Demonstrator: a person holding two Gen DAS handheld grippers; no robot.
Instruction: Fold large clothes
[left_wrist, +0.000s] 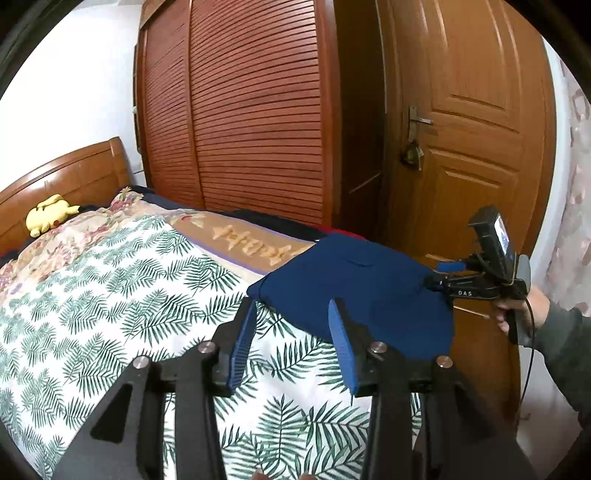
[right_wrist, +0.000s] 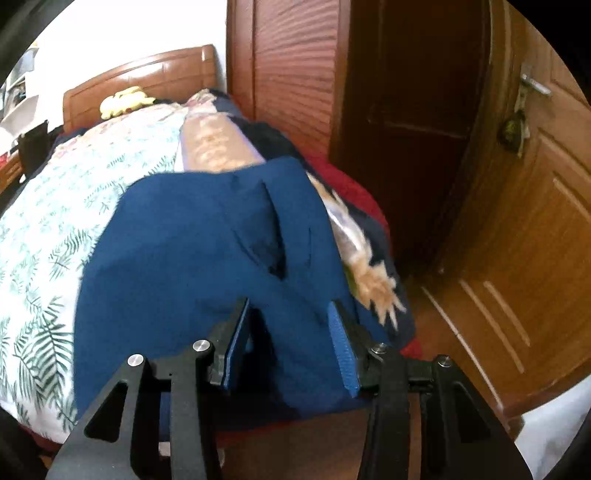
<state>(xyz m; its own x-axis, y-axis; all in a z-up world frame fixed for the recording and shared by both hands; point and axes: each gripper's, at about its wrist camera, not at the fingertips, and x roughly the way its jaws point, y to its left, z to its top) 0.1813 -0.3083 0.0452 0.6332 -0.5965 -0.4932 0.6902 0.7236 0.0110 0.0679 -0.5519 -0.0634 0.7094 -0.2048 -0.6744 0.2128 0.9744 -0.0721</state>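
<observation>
A navy blue garment (left_wrist: 351, 280) lies folded in a compact pile at the right edge of the bed, on the leaf-print cover (left_wrist: 110, 288). My left gripper (left_wrist: 293, 302) hovers open just in front of the pile's near-left corner, with nothing between its fingers. My right gripper (left_wrist: 439, 275), held by a hand (left_wrist: 517, 306), reaches the pile from its right side. In the right wrist view the garment (right_wrist: 184, 251) fills the middle, and the right gripper (right_wrist: 290, 302) stands open over its near edge, its pads apart with cloth lying beneath them.
A tan patterned blanket (left_wrist: 255, 243) and red cloth (right_wrist: 354, 188) lie beyond the garment along the bed edge. A yellow plush toy (left_wrist: 50, 214) sits by the wooden headboard (left_wrist: 74, 173). The slatted wardrobe (left_wrist: 240, 110) and a wooden door (left_wrist: 472, 147) stand close behind.
</observation>
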